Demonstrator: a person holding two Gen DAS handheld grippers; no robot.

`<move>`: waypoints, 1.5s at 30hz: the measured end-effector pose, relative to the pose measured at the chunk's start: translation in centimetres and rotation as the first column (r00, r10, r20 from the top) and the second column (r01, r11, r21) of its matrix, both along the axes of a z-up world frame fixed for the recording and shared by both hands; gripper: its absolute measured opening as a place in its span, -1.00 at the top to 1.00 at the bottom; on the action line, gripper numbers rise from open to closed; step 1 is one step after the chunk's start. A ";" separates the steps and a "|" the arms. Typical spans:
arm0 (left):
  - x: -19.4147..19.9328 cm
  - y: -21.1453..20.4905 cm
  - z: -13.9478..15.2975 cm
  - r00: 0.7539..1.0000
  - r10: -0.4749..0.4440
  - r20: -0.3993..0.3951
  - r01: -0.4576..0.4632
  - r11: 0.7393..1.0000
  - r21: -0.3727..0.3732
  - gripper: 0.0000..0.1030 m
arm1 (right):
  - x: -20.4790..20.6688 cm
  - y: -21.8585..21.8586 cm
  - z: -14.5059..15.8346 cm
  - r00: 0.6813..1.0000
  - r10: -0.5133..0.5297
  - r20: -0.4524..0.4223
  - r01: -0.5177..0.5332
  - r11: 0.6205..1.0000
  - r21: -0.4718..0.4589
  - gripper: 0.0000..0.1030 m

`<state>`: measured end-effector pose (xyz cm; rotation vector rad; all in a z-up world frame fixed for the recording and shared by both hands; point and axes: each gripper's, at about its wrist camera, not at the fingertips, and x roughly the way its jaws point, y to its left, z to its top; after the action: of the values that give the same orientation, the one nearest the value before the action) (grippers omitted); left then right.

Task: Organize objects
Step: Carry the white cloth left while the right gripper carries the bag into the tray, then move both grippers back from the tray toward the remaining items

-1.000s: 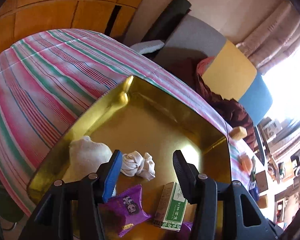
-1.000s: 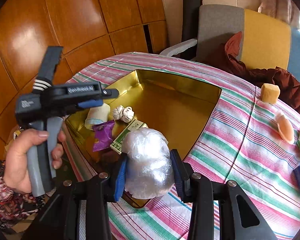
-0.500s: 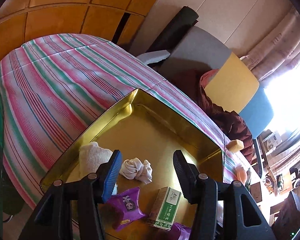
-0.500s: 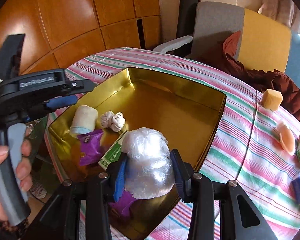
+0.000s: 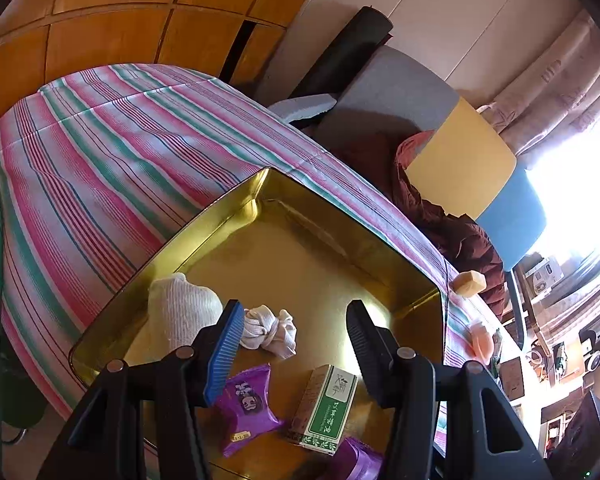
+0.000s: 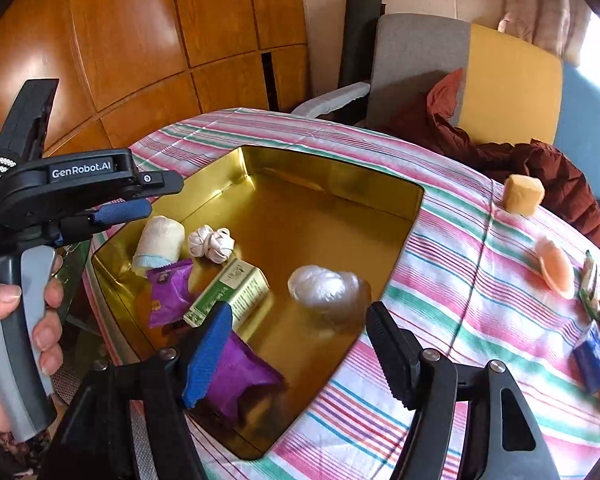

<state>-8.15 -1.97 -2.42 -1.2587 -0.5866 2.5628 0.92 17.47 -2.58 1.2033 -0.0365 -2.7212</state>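
The right gripper [image 6: 300, 344] tilted downward, jaws opening, nothing pressed between; the left gripper [image 5: 294, 344] hung half-open, empty.

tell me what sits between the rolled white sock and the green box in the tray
In the right wrist view, a knotted white cloth lies between the sock and the box, in the gold tray.

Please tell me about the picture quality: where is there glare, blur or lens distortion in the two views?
Left wrist view: the window at the right edge is blown out to white, and the fisheye bends the striped tablecloth into a curve. Right wrist view: the clear plastic bundle in the gold tray is smeared by motion blur, the wooden wall panels carry bright reflections, and the far right edge is blurred.
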 end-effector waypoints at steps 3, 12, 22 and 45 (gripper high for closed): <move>0.2 0.8 0.0 1.000 -0.025 -0.002 0.025 1.000 -0.008 -0.04 | 0.7 0.7 0.1 1.000 -0.023 0.001 0.023 1.000 -0.003 -0.36; 1.4 4.9 -0.2 0.983 -0.182 0.015 0.182 0.981 -0.069 -0.04 | 2.9 4.7 0.1 0.993 -0.120 -0.006 0.120 0.993 0.013 -0.36; 6.1 12.3 0.2 0.886 -0.462 -0.039 0.452 0.878 -0.157 -0.04 | 4.6 12.1 -3.1 0.959 -0.237 0.158 0.233 0.971 0.046 -0.36; 13.3 18.6 -1.5 0.740 -0.672 -0.020 0.662 0.734 -0.152 -0.04 | -1.0 32.0 -5.2 0.860 -0.440 0.258 0.435 0.897 0.080 -0.54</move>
<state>5.19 16.59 -3.89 -1.1309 0.0781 2.0300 -0.06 49.44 -7.78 1.7550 -0.3635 -2.8980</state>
